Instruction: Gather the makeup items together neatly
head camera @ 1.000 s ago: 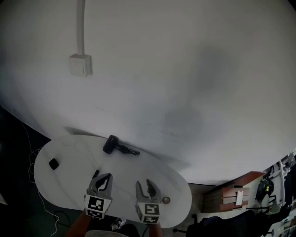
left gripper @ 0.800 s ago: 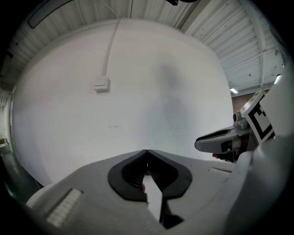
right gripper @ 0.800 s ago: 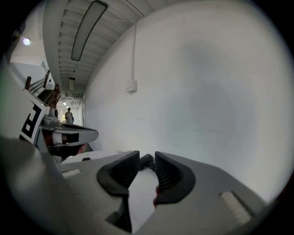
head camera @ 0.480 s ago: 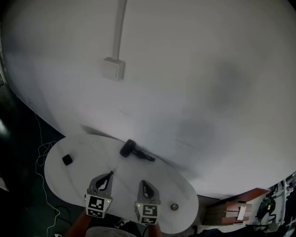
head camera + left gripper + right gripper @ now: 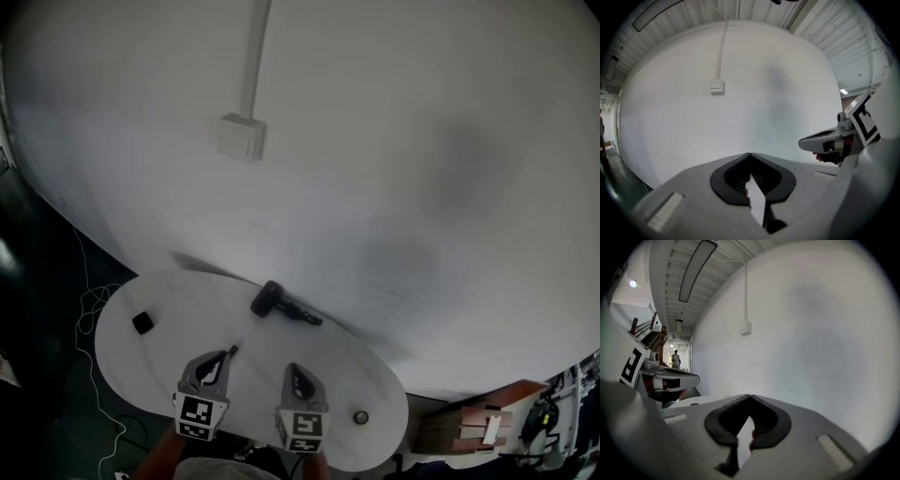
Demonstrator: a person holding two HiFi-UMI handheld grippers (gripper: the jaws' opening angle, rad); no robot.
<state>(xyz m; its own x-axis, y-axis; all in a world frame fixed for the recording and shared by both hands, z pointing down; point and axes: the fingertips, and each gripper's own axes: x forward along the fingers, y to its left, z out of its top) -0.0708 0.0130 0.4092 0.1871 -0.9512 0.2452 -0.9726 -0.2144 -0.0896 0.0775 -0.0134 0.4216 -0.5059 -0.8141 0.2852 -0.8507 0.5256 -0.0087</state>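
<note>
1. Small dark item point(image 5: 142, 322), far left of the desk point(image 5: 187, 309): too small to identify.
2. Round item point(image 5: 361, 417), near right: likewise.
3. Left forearm point(image 5: 161, 457): cut off by the bottom edge.

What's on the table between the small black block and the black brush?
Nothing; the head view shows bare white tabletop between the block and the brush.
</note>
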